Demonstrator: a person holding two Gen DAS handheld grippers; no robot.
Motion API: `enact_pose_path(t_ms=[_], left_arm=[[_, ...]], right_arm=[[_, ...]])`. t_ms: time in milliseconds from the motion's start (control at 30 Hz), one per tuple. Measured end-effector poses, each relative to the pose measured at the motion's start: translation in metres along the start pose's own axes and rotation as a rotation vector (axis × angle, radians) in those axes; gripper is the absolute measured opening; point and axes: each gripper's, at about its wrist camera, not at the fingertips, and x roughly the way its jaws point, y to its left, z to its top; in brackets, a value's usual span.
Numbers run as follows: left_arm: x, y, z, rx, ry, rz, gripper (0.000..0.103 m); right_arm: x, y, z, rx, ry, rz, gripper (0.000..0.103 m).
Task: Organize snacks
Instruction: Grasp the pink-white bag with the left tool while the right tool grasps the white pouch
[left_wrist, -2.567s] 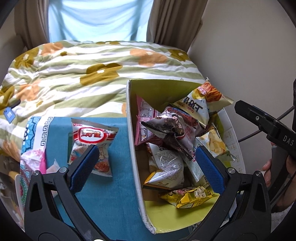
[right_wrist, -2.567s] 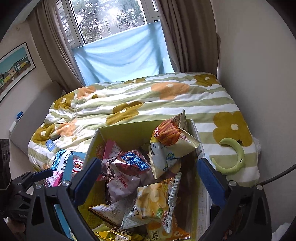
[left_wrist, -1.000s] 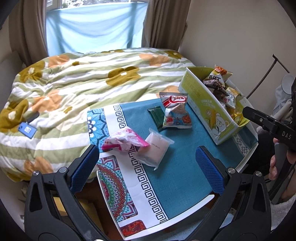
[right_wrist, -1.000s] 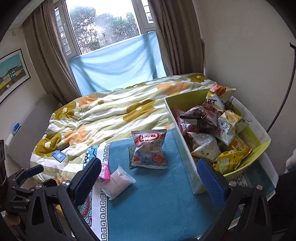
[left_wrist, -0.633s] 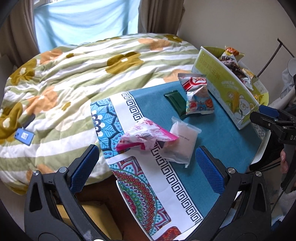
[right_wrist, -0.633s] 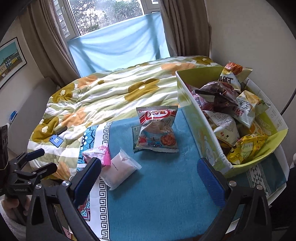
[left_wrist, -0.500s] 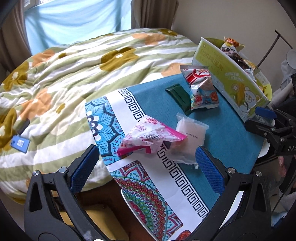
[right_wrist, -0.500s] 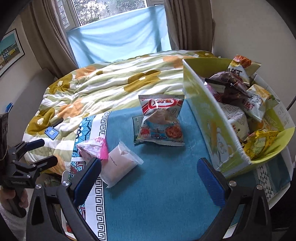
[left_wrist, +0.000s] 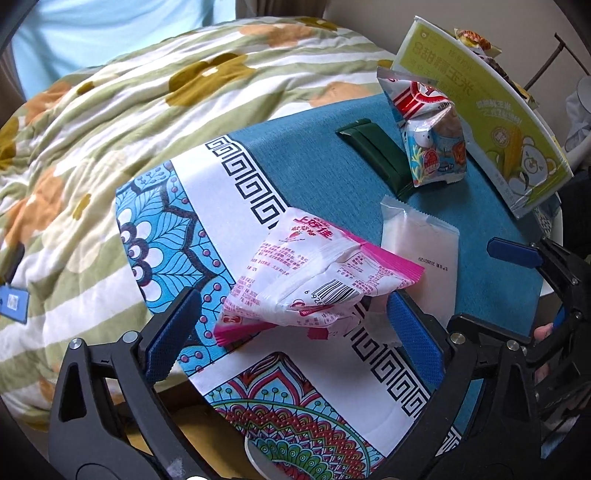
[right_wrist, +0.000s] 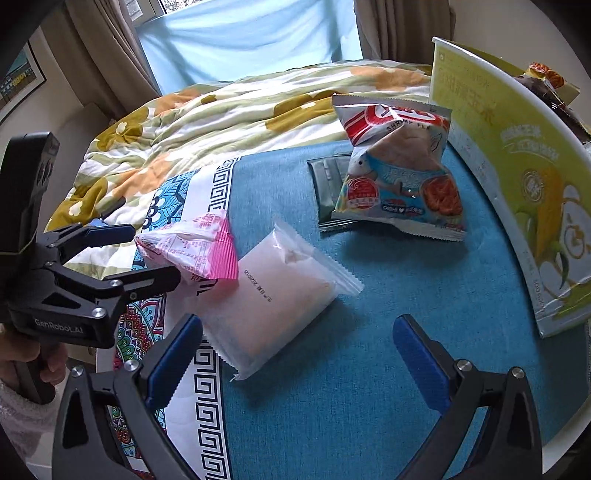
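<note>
A pink and white snack bag (left_wrist: 314, 273) lies on the patterned tablecloth, between the open fingers of my left gripper (left_wrist: 291, 332); it also shows in the right wrist view (right_wrist: 192, 247). A clear pale pouch (right_wrist: 273, 299) lies beside it, just ahead of my open, empty right gripper (right_wrist: 295, 354); the pouch also shows in the left wrist view (left_wrist: 424, 262). A red and blue shrimp-chip bag (right_wrist: 399, 173) rests on a dark green packet (right_wrist: 327, 184). The yellow-green snack box (right_wrist: 517, 177) stands at the right, with bags inside.
The round table's blue cloth (right_wrist: 369, 369) ends at its edge on the left and front. A bed with a flowered quilt (right_wrist: 207, 122) lies behind the table. A curtained window (right_wrist: 240, 40) is at the back.
Both grippers have pulled back from the snack box and dropped low to the table. The left one has closed in around the pink bag; the right one has come near the clear pouch.
</note>
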Motion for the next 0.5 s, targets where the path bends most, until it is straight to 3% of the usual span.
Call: enact_pose_path(t_ms=[100,200,267,333,400,500], left_arm=[[0.007,0.0,0.006,0.001,0.009,-0.005,0.098],[0.015,0.003,0.011,-0.013,0.026,-0.026,0.088],[0.02,0.006,0.014,-0.04,0.04,-0.027,0.087],[0.024,0.012,0.015,-0.069,0.046,-0.047,0.076],[0.027,0.017,0.017,-0.1,0.053,-0.069,0.072],[0.029,0.019,0.02,-0.117,0.045,-0.061,0.071]], right_arm=[[0.006,0.005,0.002,0.015,0.013,0.007,0.103],[0.01,0.009,0.004,0.019,0.02,0.007,0.103],[0.013,0.012,0.006,0.019,0.023,0.001,0.103],[0.015,0.014,0.008,0.021,0.027,-0.002,0.103],[0.02,0.016,0.01,0.025,0.033,-0.015,0.103],[0.025,0.019,0.013,0.039,0.028,-0.03,0.103]])
